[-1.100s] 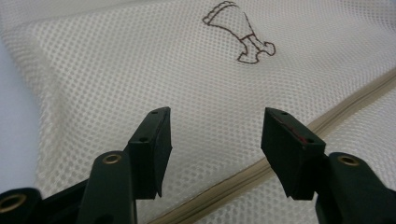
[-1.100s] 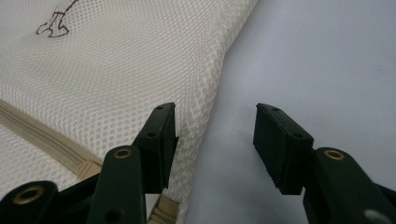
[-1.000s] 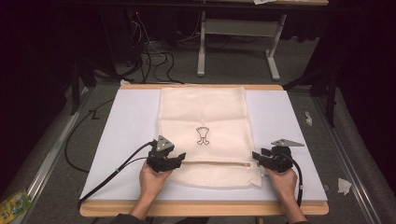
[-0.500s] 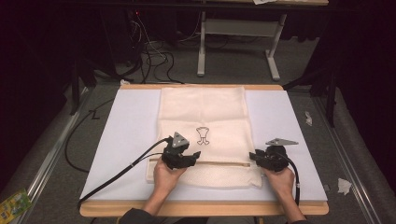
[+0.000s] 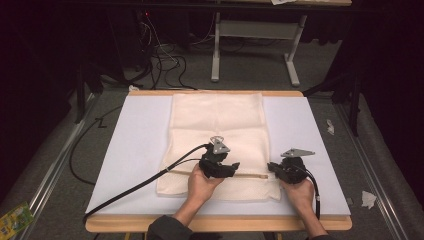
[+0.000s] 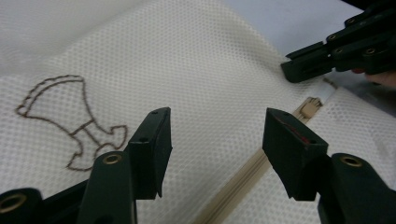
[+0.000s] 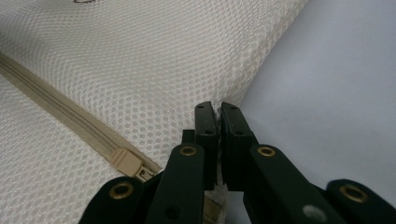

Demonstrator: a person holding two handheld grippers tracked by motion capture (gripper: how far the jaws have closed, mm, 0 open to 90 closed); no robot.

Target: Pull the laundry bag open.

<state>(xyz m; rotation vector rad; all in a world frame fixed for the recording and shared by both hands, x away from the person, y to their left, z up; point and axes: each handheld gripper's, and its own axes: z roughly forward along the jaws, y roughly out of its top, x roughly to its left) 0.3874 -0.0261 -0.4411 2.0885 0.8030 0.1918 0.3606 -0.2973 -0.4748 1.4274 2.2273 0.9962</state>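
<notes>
Since the earlier frame my left gripper has moved to the right along the zipper, toward the middle of the mesh bag, and my right gripper has kept its place. My left jaws are released and stand wide above the mesh, with the zipper line running between them and a brown drawing on the bag to their left. My right jaws have just been closing and are now clenched on the right edge of the bag, just beside the zipper slider. The bag lies flat on the white worktop.
</notes>
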